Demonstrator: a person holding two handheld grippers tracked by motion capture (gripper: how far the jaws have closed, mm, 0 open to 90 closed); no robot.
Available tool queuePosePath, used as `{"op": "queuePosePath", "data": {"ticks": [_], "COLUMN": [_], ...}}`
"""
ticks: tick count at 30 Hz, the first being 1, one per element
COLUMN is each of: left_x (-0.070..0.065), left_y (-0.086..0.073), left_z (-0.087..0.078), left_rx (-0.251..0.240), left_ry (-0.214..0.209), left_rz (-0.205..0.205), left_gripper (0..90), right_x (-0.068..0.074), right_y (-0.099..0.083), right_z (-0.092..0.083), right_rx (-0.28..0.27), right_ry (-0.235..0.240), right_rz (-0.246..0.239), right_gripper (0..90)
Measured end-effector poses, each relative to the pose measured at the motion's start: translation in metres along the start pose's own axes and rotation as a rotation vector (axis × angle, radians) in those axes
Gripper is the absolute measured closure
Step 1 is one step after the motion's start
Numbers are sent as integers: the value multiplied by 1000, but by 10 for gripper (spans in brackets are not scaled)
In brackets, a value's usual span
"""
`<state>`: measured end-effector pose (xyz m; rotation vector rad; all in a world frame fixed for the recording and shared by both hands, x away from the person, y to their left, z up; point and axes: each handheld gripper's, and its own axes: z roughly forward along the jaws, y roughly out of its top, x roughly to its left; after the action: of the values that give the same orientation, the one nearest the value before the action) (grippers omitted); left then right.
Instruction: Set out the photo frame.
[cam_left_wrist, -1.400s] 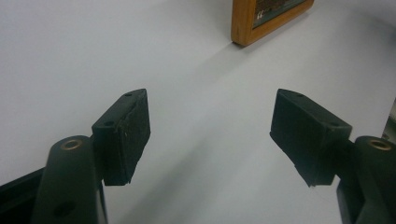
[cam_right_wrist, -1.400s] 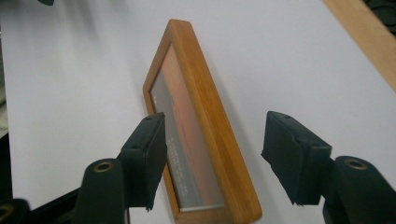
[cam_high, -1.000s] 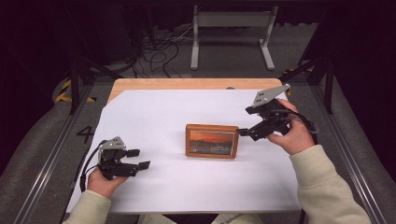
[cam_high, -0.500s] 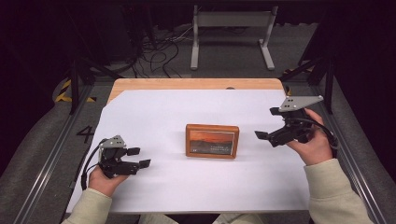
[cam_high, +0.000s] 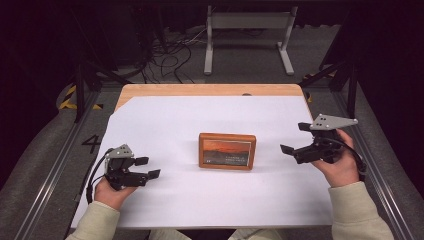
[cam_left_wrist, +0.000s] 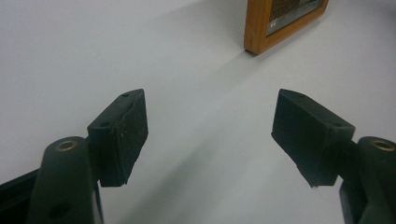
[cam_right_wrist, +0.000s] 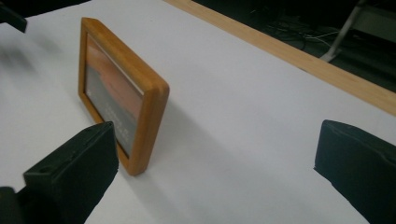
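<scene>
Left gripper (cam_high: 150, 168): near, resting on white sheet (cam_high: 165, 125), jaws apart, nothing between.
Right gripper (cam_high: 295, 138): beside frame, apart from it, jaws just opened wide, empty.
Frame (cam_high: 227, 151): mid-table on the sheet, lying flat, touched by nothing.
Handling: probably stiff wood, light; glass front fragile, maybe slippery.
Hold: by the wooden edges, not the glass.
Right gripper view: frame (cam_right_wrist: 122, 88) thickness, rounded corner.
High view: whole layout.

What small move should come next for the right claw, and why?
Probably none toward the wooden picture frame: it stands upright on the white sheet, touched by nothing. The right claw is open and well clear of it, the left claw likewise. I would settle the right claw onto the sheet.
</scene>
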<state>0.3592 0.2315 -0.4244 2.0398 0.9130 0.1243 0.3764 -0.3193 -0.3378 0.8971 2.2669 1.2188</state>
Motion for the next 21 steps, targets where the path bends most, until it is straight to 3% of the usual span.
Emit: {"op": "queuePosePath", "data": {"ticks": [4, 21], "left_x": [4, 6], "left_y": [-3, -5], "left_z": [2, 2], "left_rx": [1, -15], "left_ry": [19, 30], "left_rz": [3, 7], "left_gripper": [272, 267], "right_x": [2, 2], "right_y": [-13, -65], "right_z": [3, 24], "right_rx": [-31, 14], "right_ry": [14, -26], "right_rz": [35, 92], "right_gripper": [0, 0]}}
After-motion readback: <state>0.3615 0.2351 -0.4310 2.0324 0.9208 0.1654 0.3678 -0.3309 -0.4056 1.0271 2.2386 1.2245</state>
